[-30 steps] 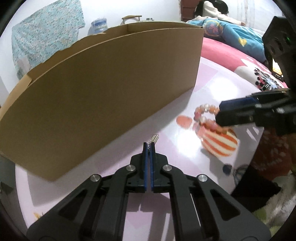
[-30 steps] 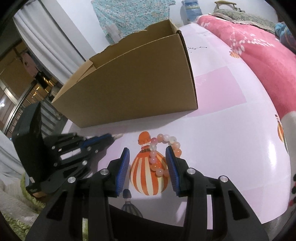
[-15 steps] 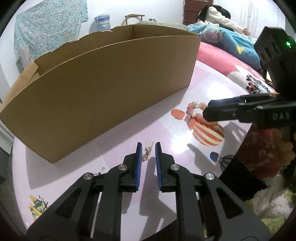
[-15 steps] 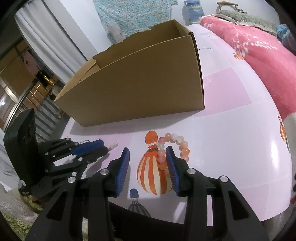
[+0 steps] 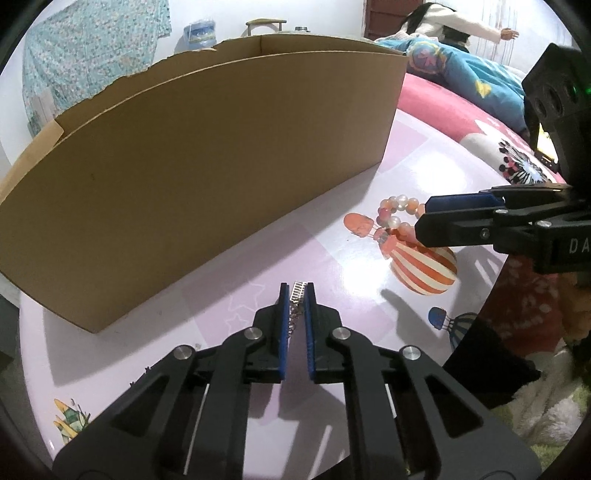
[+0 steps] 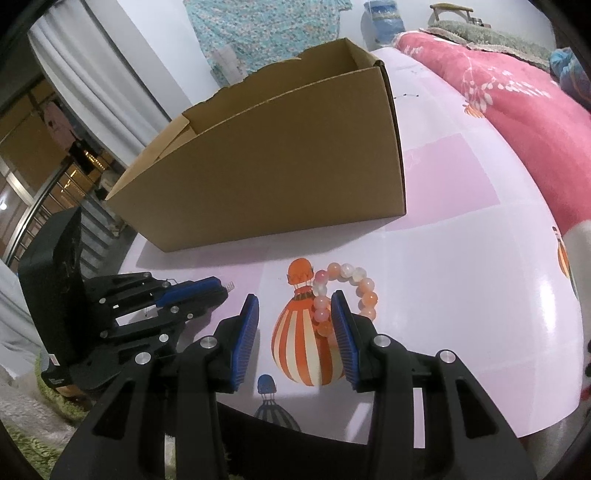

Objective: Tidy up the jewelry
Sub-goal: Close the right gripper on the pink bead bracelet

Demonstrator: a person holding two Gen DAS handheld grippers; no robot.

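A small silver chain piece (image 5: 296, 300) lies on the pink table between the fingers of my left gripper (image 5: 296, 291), which is slightly open around it. A pink and orange bead bracelet (image 6: 345, 286) lies on the table over a printed balloon picture; it also shows in the left wrist view (image 5: 397, 214). My right gripper (image 6: 294, 308) is open, low over the table, with its right finger (image 6: 341, 325) against the bracelet's near beads. The open brown cardboard box (image 6: 280, 166) stands behind both, also in the left wrist view (image 5: 192, 162).
The table's near edge (image 6: 406, 439) curves close under the right gripper. A pink blanket (image 6: 524, 99) lies at the right. A person lies on bedding in the far background (image 5: 447, 26). Green rug (image 6: 26, 443) is below the table at the left.
My left gripper went from shut to slightly open a second ago, and now sits lower and further forward around the chain piece. My right gripper has stayed open and moved a little closer to the bracelet.
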